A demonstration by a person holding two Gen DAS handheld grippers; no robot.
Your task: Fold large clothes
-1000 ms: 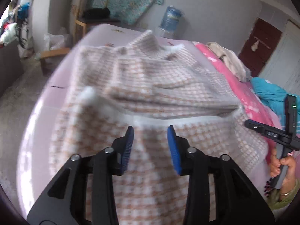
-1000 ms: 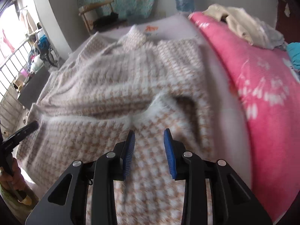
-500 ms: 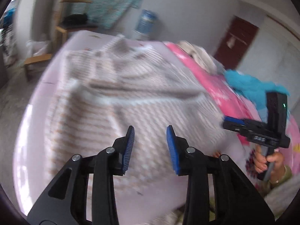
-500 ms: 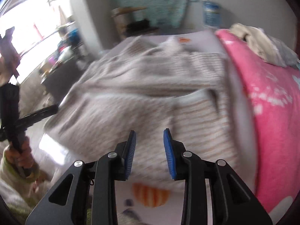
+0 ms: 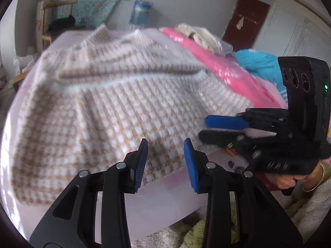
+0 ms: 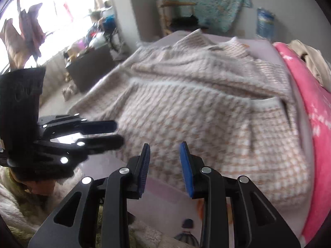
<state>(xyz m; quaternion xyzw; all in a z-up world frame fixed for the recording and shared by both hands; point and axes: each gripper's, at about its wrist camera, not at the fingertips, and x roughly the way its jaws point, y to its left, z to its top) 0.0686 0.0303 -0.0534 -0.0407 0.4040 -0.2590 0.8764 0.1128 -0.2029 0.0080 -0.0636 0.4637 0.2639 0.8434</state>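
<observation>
Checked beige-and-white knit, the garment (image 5: 124, 103) lies spread on the bed (image 5: 165, 198), its top part folded over across the middle and its hem near the bed's near edge. Both grippers hang off that edge, touching nothing: the left gripper (image 5: 165, 161) with jaws apart and empty, the right gripper (image 6: 164, 163) likewise released. This looks like a pause between folds. Next, each should reach in to a hem corner, clamp, then lift the hem toward the fold.
</observation>
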